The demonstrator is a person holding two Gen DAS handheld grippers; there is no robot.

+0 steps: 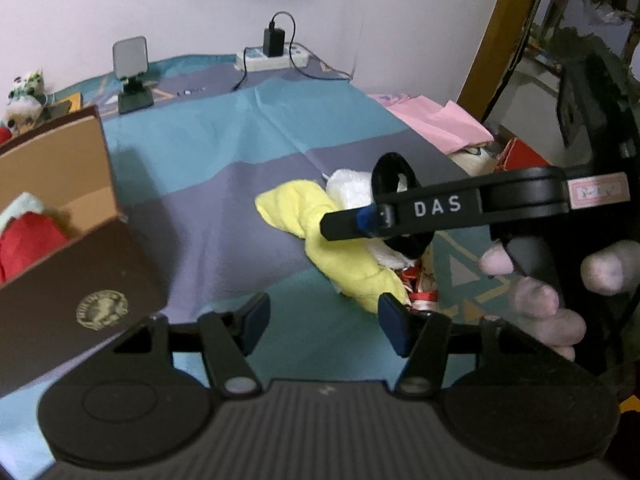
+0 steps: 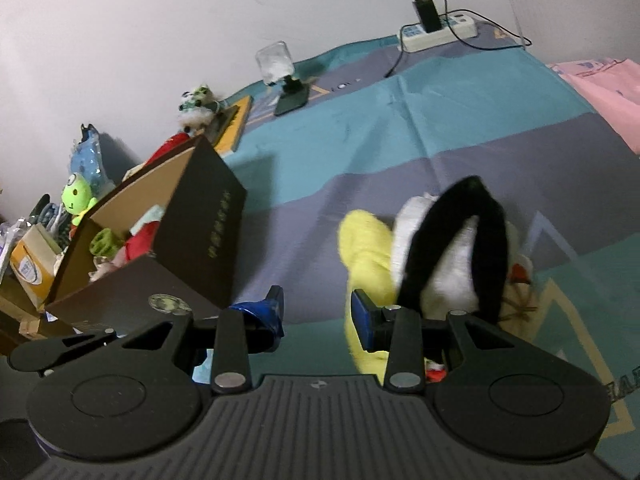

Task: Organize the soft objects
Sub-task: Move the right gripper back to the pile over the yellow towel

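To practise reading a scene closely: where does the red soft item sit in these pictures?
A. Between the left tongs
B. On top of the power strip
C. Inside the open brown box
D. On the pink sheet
C: the red soft item lies inside the open brown box, seen over its near wall in both wrist views.

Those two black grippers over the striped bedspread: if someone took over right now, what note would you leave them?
Left gripper: open, empty.
Right gripper: open, empty.
The yellow-white-black plush toy lies loose on the teal and grey striped bedspread, ahead of both.
The brown cardboard box stands to its left, already holding a red plush toy and others.
Left: grasp the plush toy and put it in the box.
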